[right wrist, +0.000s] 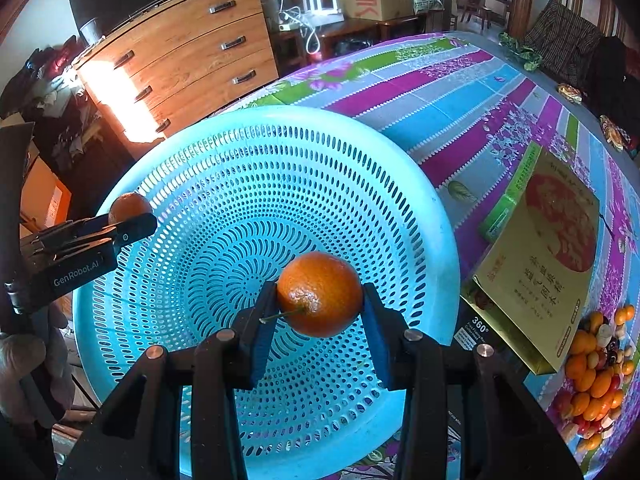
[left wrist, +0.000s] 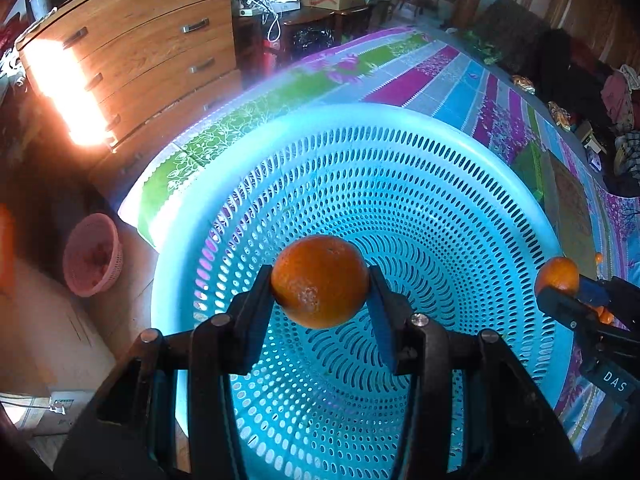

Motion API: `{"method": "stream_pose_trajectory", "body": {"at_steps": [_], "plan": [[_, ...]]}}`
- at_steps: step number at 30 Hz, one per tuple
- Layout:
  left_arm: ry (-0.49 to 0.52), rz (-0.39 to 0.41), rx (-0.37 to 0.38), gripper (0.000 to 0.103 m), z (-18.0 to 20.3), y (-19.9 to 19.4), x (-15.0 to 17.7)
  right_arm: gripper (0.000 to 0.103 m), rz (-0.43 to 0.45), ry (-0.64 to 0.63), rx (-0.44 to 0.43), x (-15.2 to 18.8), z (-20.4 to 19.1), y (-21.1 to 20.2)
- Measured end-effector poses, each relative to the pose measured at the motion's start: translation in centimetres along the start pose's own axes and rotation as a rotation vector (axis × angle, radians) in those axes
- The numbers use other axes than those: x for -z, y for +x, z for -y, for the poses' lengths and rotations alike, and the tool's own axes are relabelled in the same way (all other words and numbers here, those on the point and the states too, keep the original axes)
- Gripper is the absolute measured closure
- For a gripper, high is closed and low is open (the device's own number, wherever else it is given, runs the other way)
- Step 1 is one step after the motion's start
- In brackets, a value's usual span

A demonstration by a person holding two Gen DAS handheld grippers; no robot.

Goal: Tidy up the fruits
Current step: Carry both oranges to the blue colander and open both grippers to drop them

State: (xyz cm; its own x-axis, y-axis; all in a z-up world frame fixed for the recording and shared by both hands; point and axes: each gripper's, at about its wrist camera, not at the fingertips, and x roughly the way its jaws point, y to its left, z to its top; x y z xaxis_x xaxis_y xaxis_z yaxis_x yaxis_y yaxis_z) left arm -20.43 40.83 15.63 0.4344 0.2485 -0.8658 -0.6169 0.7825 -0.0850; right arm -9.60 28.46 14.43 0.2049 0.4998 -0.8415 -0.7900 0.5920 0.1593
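A big light-blue perforated plastic basket [left wrist: 360,120] stands on the table and also fills the right wrist view [right wrist: 440,216]. My left gripper [left wrist: 320,284] is shut on an orange [left wrist: 320,280] and holds it above the basket's inside. My right gripper [right wrist: 320,296] is shut on a second orange [right wrist: 320,294], with a short stem, also above the basket. Each gripper shows in the other's view: the right one at the basket's right rim [left wrist: 560,284], the left one at its left rim [right wrist: 128,220].
The table has a striped floral cloth [right wrist: 460,92]. A gold-and-green box [right wrist: 540,256] lies right of the basket, with a pile of small fruits [right wrist: 596,376] beside it. A wooden chest of drawers [left wrist: 152,40] stands behind. A pink basket [left wrist: 92,256] sits on the floor at left.
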Motion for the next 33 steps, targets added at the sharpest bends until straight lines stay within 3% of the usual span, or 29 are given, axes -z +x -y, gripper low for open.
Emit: {"method": "stream_pose_trajectory", "body": {"at_steps": [14, 16, 18, 19, 24, 28, 30, 33], "plan": [[-0.001, -0.040, 0.009, 0.056, -0.3, 1.0, 0.1, 0.056, -0.051, -0.002, 0.002, 0.4, -0.1, 1.5], [-0.002, -0.054, 0.009, 0.056, -0.3, 1.3, 0.2, 0.049, -0.055, -0.001, 0.003, 0.5, 0.0, 1.7], [-0.004, -0.062, 0.008, 0.044, -0.4, 1.5, 0.2, 0.042, -0.044, 0.001, 0.004, 0.6, 0.0, 1.7], [-0.005, -0.062, 0.005, 0.033, -0.5, 1.5, 0.2, 0.041, -0.043, 0.001, 0.003, 0.7, 0.0, 1.7], [-0.011, -0.048, -0.008, 0.030, -0.7, 1.1, 0.0, 0.040, -0.022, 0.003, 0.005, 0.7, 0.1, 1.3], [-0.009, -0.033, -0.012, 0.030, -0.5, 0.8, 0.1, 0.040, 0.061, -0.002, -0.012, 1.0, 0.1, -0.9], [0.007, 0.022, -0.017, 0.030, 0.3, -0.5, 0.0, 0.040, 0.171, -0.017, -0.015, 1.8, 0.5, -3.5], [0.113, 0.158, 0.002, 0.030, 3.8, -3.9, 0.0, 0.040, 0.344, 0.002, 0.042, 4.8, 2.9, -8.1]]}}
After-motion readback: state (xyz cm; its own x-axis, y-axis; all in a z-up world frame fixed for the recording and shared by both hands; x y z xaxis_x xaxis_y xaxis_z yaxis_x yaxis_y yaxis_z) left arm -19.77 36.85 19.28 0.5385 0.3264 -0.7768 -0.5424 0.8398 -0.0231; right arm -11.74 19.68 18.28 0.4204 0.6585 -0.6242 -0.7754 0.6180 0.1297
